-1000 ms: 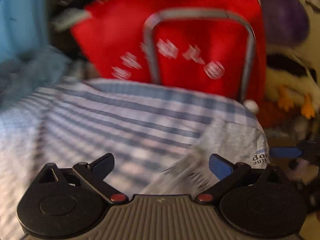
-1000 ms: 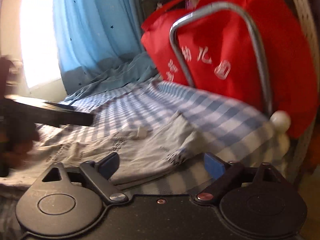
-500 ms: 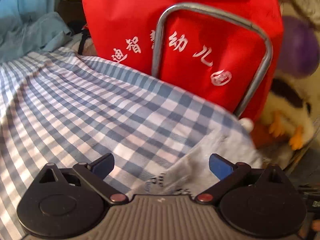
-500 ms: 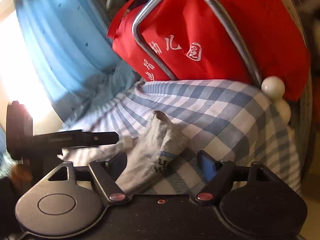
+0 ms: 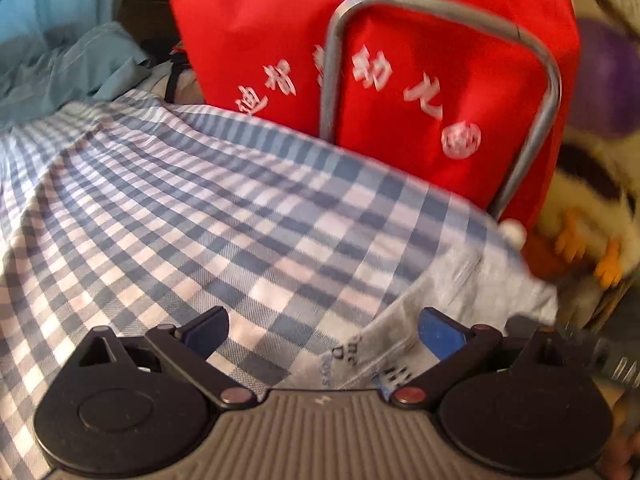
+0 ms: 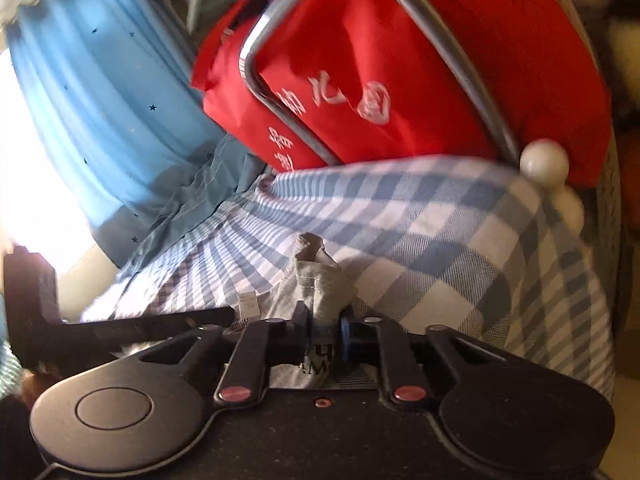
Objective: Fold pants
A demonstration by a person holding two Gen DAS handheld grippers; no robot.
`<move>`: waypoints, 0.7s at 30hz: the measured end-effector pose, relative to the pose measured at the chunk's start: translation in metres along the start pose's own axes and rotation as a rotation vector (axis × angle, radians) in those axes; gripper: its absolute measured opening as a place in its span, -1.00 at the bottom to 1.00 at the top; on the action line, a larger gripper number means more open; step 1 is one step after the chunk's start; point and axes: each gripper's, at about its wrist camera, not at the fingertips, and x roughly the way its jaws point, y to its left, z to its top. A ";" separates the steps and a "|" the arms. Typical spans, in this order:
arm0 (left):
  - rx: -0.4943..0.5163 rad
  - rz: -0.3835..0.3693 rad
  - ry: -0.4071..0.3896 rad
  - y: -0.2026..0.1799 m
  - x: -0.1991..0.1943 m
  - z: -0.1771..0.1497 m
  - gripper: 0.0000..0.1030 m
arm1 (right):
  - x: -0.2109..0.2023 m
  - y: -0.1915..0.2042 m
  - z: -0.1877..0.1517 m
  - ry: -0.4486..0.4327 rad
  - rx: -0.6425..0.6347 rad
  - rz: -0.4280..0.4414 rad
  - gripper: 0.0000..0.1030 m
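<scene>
The pants are light grey with dark printed letters. In the left wrist view they (image 5: 436, 300) lie on the blue-and-white checked sheet (image 5: 208, 216) near the bed's right corner. My left gripper (image 5: 320, 330) is open, its blue-padded fingers (image 5: 440, 330) spread just above the sheet, with the cloth's edge between them. In the right wrist view my right gripper (image 6: 325, 330) is shut on a bunched fold of the pants (image 6: 320, 284), which sticks up between the fingers. The left gripper's black body (image 6: 132, 326) shows at the left.
A red bag with white characters (image 5: 400, 60) stands behind a metal bed rail (image 5: 540, 80) at the bed's end. A white knob (image 6: 544, 164) caps the rail. A blue curtain (image 6: 100, 80) hangs at the left. A plush toy (image 5: 592, 208) sits at the right.
My right gripper has closed on the pants' edge, which lay loose between its open fingers before. My left gripper has moved closer over the sheet and stays open.
</scene>
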 end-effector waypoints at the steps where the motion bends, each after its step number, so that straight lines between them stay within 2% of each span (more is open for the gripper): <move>1: -0.029 -0.021 0.008 0.003 -0.006 0.005 0.99 | -0.005 0.009 -0.001 -0.023 -0.064 -0.016 -0.75; 5: -0.102 -0.123 0.074 0.007 -0.025 0.027 0.99 | -0.025 0.053 -0.014 -0.122 -0.371 -0.070 -0.79; 9: -0.170 -0.202 0.162 0.001 -0.028 0.041 0.99 | -0.033 0.083 -0.032 -0.166 -0.604 -0.115 -0.80; 12: -0.175 -0.206 0.196 -0.012 -0.014 0.044 0.99 | -0.030 0.090 -0.040 -0.150 -0.664 -0.122 -0.89; 15: -0.207 -0.205 0.225 -0.019 0.003 0.039 0.99 | -0.026 0.089 -0.042 -0.131 -0.663 -0.143 -0.86; 16: -0.223 -0.211 0.233 -0.019 0.007 0.037 0.99 | -0.026 0.086 -0.042 -0.127 -0.647 -0.151 -0.76; 18: -0.245 -0.213 0.234 -0.017 0.011 0.033 0.99 | -0.028 0.076 -0.039 -0.120 -0.572 -0.150 0.05; 20: -0.251 -0.213 0.238 -0.014 0.015 0.029 0.99 | -0.032 0.062 -0.033 -0.098 -0.454 -0.115 0.37; 21: -0.248 -0.203 0.242 -0.012 0.017 0.027 0.99 | -0.033 0.054 -0.030 -0.070 -0.391 -0.091 0.35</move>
